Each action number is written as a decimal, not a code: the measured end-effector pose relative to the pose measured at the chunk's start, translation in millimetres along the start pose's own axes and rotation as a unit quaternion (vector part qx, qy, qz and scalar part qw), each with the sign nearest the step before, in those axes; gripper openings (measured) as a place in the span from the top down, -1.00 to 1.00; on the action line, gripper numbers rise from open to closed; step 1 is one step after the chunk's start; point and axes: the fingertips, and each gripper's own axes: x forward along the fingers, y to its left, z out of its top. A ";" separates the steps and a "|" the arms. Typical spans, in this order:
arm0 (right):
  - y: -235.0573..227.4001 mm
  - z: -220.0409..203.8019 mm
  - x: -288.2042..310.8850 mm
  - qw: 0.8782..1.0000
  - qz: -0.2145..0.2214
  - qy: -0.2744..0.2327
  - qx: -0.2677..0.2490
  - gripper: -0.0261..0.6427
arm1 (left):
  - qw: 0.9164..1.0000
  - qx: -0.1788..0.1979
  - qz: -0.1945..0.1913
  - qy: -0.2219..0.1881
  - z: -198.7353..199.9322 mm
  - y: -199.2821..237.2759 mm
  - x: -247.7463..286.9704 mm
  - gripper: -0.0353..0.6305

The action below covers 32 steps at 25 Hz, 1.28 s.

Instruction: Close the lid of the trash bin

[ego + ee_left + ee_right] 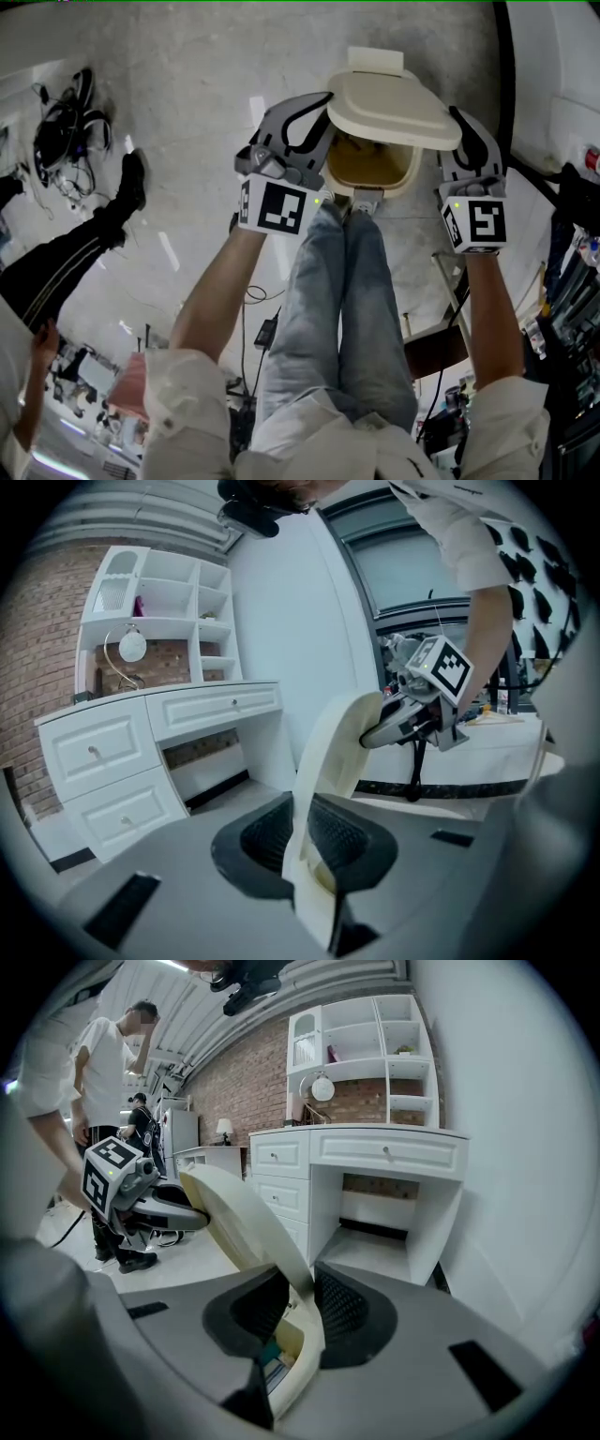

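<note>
Lid [394, 105] of the trash bin [413, 169] hung half-raised between my two tongs, tilted over the open bin just below their tips. I had the left tongs [317, 120] nearly together, clamped on the lid's left edge. The right tongs [461, 131] likewise pinched its right edge, the rim caught between their ribbed pads [342, 1307].

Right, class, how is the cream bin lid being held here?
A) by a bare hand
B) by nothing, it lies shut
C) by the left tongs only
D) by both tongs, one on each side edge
D: the left tongs and right tongs each pinch a side edge of the lid, partly raised over the bin.
</note>
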 end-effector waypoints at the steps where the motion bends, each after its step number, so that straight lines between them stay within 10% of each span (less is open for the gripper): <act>1: 0.8 -1.8 -1.0 1.000 -0.001 0.001 0.001 0.63 | 1.000 0.002 -0.002 0.001 -1.1 -2.1 -1.2 0.72; 32: 43.1 -46.7 -18.8 0.993 0.047 0.058 -0.094 0.48 | 0.993 0.079 -0.079 0.044 -40.7 -54.3 -25.7 0.59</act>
